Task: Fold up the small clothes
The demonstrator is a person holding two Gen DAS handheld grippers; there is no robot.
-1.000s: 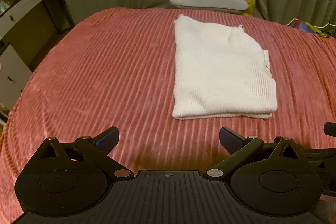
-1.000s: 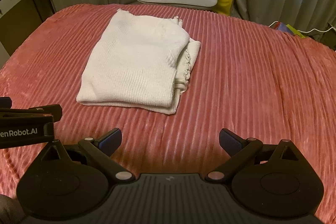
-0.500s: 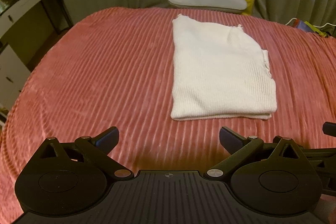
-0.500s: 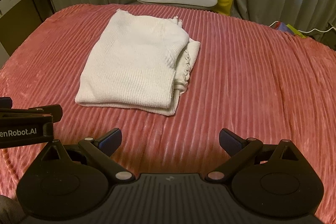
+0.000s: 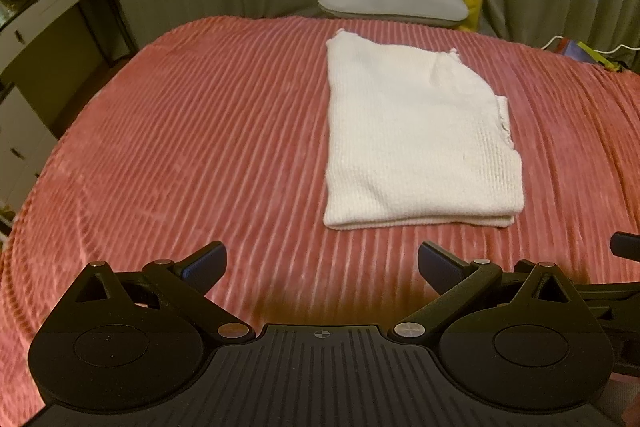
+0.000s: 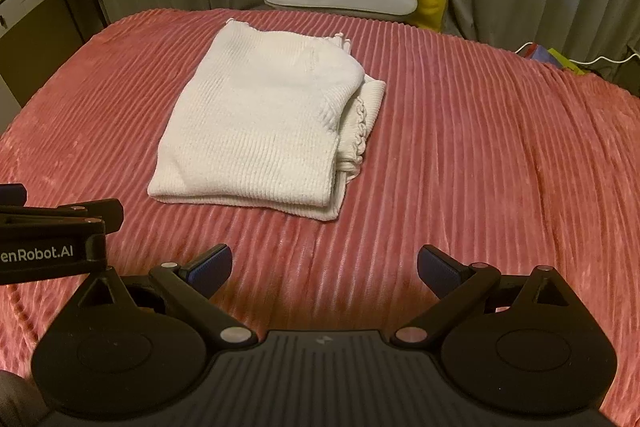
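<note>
1. One red ribbed blanket [image 5: 200, 147] fills both views
2. White knit [image 5: 416, 147], folded, lies on it, centre
3. Left gripper [image 5: 322, 263] and right gripper [image 6: 324, 263] hover near its front edge, fingers spread, holding nothing

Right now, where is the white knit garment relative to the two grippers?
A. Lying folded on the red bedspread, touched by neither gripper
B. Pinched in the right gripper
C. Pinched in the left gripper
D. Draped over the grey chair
A: the white knit garment lies folded flat on the red bedspread, while the left gripper and right gripper both stand open short of it.
</note>
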